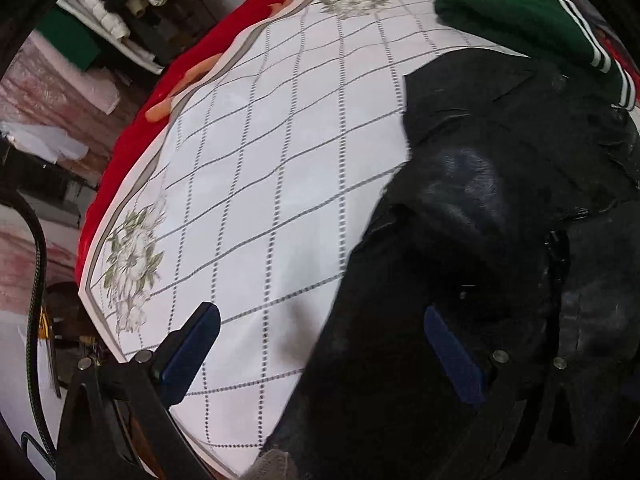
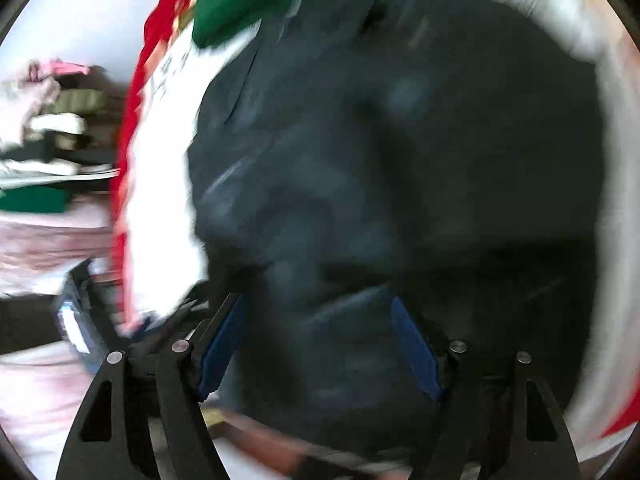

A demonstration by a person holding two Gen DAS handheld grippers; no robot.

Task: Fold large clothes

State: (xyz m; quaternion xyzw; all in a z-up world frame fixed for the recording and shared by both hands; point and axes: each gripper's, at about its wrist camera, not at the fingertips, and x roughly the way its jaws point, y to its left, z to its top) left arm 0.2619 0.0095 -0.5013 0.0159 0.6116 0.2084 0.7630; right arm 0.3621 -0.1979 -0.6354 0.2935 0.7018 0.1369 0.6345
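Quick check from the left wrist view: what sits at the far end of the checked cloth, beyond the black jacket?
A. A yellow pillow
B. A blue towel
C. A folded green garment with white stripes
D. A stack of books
C: a folded green garment with white-striped trim lies on the checked cloth just past the black jacket.

No legible text, label, brand or number on anything

A black jacket (image 1: 500, 208) lies on the checked white bedcover (image 1: 280, 160); the left gripper (image 1: 320, 344) spreads wide over its edge.
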